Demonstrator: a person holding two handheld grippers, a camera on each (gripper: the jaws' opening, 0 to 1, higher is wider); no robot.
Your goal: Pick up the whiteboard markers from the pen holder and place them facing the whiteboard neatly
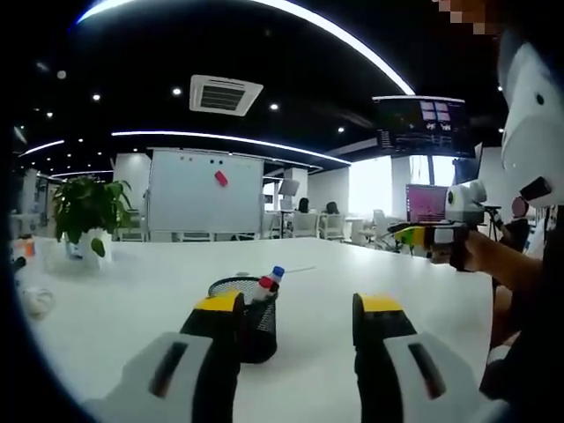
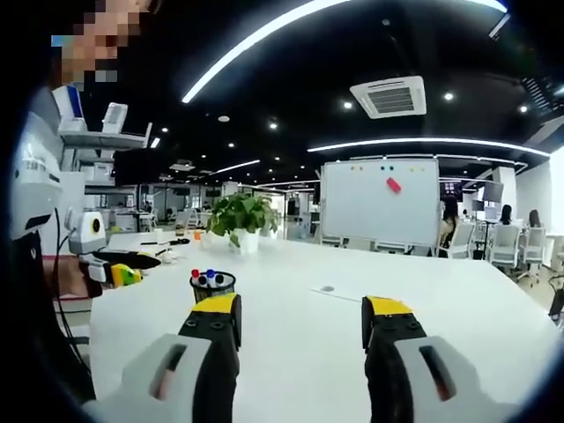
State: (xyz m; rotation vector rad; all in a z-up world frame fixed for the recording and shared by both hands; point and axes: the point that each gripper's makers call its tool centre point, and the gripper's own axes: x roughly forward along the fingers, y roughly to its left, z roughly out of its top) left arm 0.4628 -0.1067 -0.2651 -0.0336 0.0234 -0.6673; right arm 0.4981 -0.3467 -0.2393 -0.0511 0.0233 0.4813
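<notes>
On the white surface (image 1: 132, 300) sits the black mesh pen holder (image 1: 251, 322), just ahead of the left gripper (image 1: 300, 330), whose yellow-tipped jaws stand apart with nothing between them. Markers (image 1: 269, 282) poke up from the holder, red and blue caps showing. Over in the right gripper view, the same holder (image 2: 212, 285) stands just ahead of that view's left jaw, with red and blue marker caps (image 2: 204, 276) at its rim. The right gripper (image 2: 301, 322) hangs above the surface (image 2: 352, 264), jaws spread wide and empty too. At the far edge of the surface stands a whiteboard (image 1: 204, 191), with a small red thing (image 1: 220, 178) stuck on it, and a potted plant (image 1: 88, 216) rests toward the far left corner. A flat grey spot (image 2: 327, 288) lies on the surface mid-way across.
</notes>
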